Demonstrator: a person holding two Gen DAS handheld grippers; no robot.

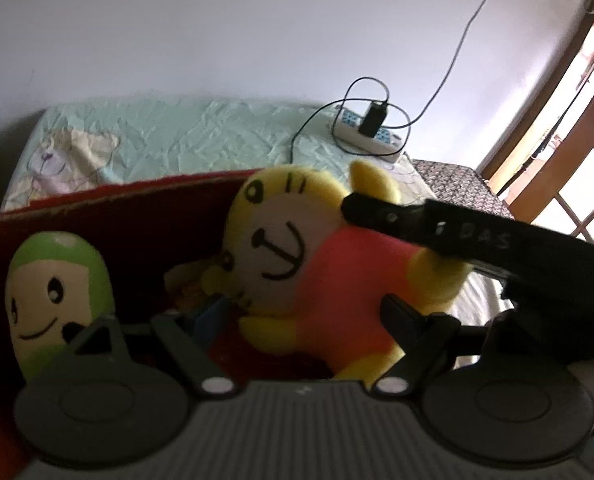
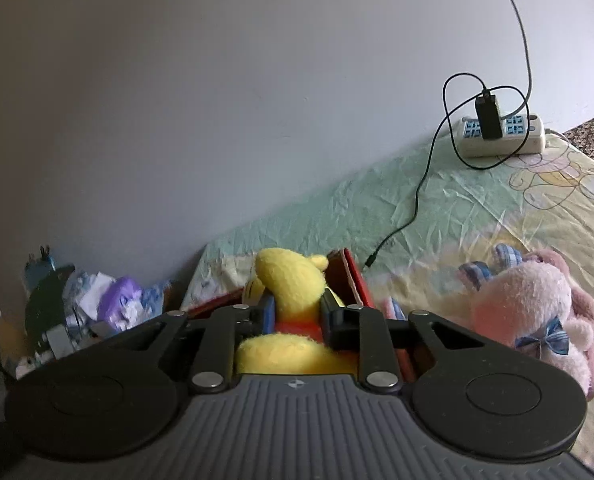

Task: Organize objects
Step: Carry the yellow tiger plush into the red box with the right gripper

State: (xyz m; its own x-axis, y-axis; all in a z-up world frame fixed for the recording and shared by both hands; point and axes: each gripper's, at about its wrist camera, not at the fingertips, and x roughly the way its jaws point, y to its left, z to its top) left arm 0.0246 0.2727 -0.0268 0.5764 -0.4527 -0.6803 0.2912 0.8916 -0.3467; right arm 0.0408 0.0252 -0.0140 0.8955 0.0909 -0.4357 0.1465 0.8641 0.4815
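The right tongs (image 2: 295,314) pinch the yellow plush toy (image 2: 289,280) over the red box (image 1: 109,208), which already holds a green bean-shaped toy (image 1: 57,300). The left tongs (image 1: 257,320) sit spread at the box, holding nothing. A pink plush (image 2: 533,312) lies on the bed (image 2: 437,208) (apparently awaiting its turn).

Right gripper (image 2: 295,314) jaws clamped tight; left gripper (image 1: 253,320) jaws spread wide.
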